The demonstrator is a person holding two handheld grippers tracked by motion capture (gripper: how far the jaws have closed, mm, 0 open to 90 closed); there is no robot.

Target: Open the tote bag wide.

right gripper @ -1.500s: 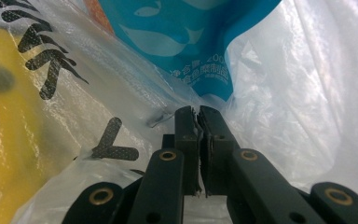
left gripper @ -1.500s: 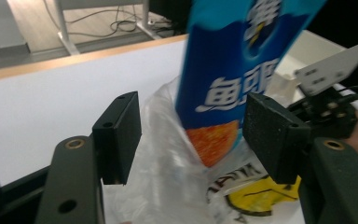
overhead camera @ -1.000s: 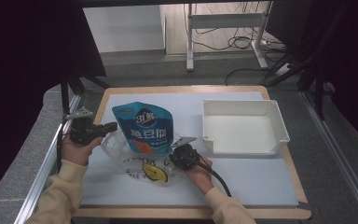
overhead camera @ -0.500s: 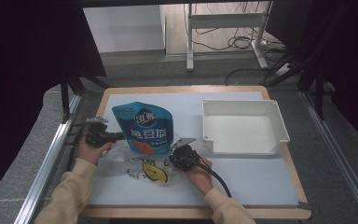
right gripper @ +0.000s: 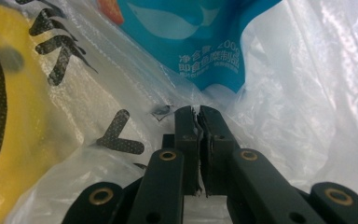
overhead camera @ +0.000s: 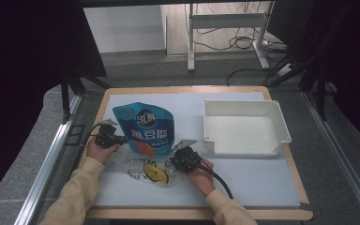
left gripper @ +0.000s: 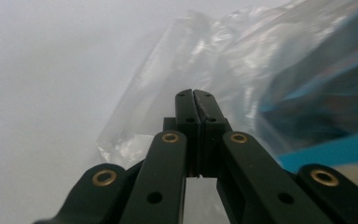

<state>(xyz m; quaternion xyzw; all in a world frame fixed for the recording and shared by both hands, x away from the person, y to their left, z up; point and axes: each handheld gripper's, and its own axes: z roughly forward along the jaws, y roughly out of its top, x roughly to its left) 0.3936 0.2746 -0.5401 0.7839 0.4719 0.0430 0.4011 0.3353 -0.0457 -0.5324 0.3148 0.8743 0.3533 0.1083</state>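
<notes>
Wooden-edged table (overhead camera: pixel 281 154) with pale blue-grey mat on top, dark curtains either side, grey floor and cables behind. Empty white tray (overhead camera: pixel 244 127) at right half of mat, well apart from the hands. Blue pouch (overhead camera: pixel 145 129) with white lettering left of centre, lower end tucked into mouth of clear plastic bag (overhead camera: pixel 143 168) printed with yellow-and-black graphic, lying on mat near front edge. Left gripper (overhead camera: pixel 107 137) at bag's left edge, just beside pouch; seen from left gripper view, jaws pressed flat together, thin clear film (left gripper: pixel 168 93) around tips, cannot tell whether film is caught between them. Right gripper (overhead camera: pixel 183 158) at bag's right edge, below pouch's lower right corner; in right gripper view jaws clamped on crumpled bag film (right gripper: pixel 298 107), blue pouch (right gripper: pixel 200 37) just beyond tips inside bag. Cream sleeves entering from bottom.
</notes>
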